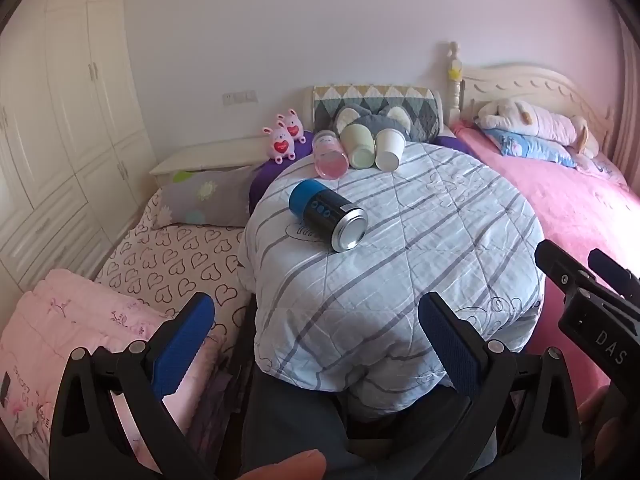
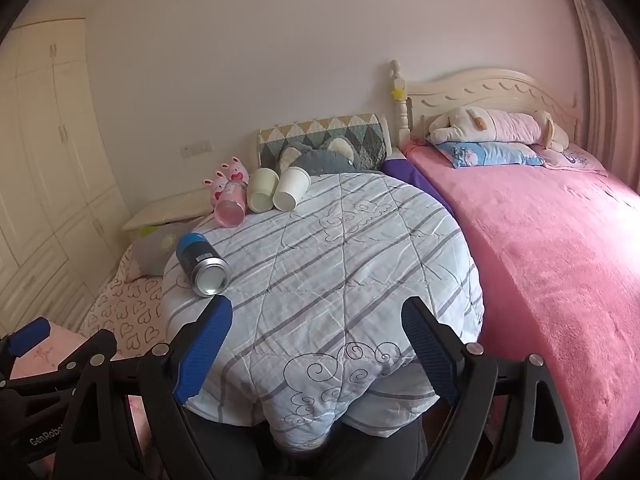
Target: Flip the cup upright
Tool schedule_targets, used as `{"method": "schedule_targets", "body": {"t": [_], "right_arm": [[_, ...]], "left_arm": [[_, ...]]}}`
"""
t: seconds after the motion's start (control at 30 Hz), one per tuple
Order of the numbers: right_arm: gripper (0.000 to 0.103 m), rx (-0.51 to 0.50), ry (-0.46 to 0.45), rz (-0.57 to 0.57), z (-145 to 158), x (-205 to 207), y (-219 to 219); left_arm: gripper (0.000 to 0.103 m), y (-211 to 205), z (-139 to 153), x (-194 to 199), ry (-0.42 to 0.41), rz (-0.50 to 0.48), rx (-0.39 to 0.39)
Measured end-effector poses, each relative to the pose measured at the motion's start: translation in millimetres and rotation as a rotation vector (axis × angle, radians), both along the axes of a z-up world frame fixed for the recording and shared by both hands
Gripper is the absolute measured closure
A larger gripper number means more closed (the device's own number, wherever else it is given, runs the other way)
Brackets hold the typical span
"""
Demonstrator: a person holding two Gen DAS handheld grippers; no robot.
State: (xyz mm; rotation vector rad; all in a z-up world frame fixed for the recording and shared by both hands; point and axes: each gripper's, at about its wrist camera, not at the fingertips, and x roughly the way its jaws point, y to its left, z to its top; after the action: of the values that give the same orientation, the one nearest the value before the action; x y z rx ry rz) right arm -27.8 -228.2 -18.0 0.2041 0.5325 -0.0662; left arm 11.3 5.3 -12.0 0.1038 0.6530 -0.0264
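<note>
A blue-and-black metal cup [image 1: 329,216] lies on its side on the striped quilt [image 1: 420,248], silver end towards me; it also shows in the right wrist view [image 2: 202,263]. Behind it lie a pink clear cup [image 1: 330,154], a pale green cup [image 1: 357,145] and a white paper cup [image 1: 390,149], all on their sides; the right wrist view shows them too: pink [image 2: 231,205], green [image 2: 262,191], white [image 2: 291,188]. My left gripper [image 1: 316,316] is open and empty, well short of the blue cup. My right gripper [image 2: 318,322] is open and empty, to the right of the blue cup.
Two pink bunny toys [image 1: 286,139] stand behind the cups. A patterned cushion and grey plush [image 1: 376,118] sit at the back. A pink bed [image 2: 560,256] with a plush dog lies to the right, a heart-print bed [image 1: 176,256] to the left, wardrobes [image 1: 60,120] beyond.
</note>
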Motion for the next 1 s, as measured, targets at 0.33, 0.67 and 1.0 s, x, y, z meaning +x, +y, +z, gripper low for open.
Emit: {"method": "schedule_targets", "body": {"t": [0.33, 0.67, 1.0], "right_arm": [[0.015, -0.026, 0.047, 0.030, 2.6, 37.8, 15.8], [0.015, -0.057, 0.061, 0.072, 7.0, 54.3, 38.5], [0.015, -0.082, 0.071, 0.083, 12.8, 62.9, 46.9]], "left_arm": [[0.000, 13.4, -3.6, 40.7, 0.049, 0.042, 0.011], [0.000, 27.8, -2.8, 55.1, 0.039, 0.063, 0.000], [0.000, 34.9, -3.8, 62.3, 0.049, 0.067, 0.000]]}}
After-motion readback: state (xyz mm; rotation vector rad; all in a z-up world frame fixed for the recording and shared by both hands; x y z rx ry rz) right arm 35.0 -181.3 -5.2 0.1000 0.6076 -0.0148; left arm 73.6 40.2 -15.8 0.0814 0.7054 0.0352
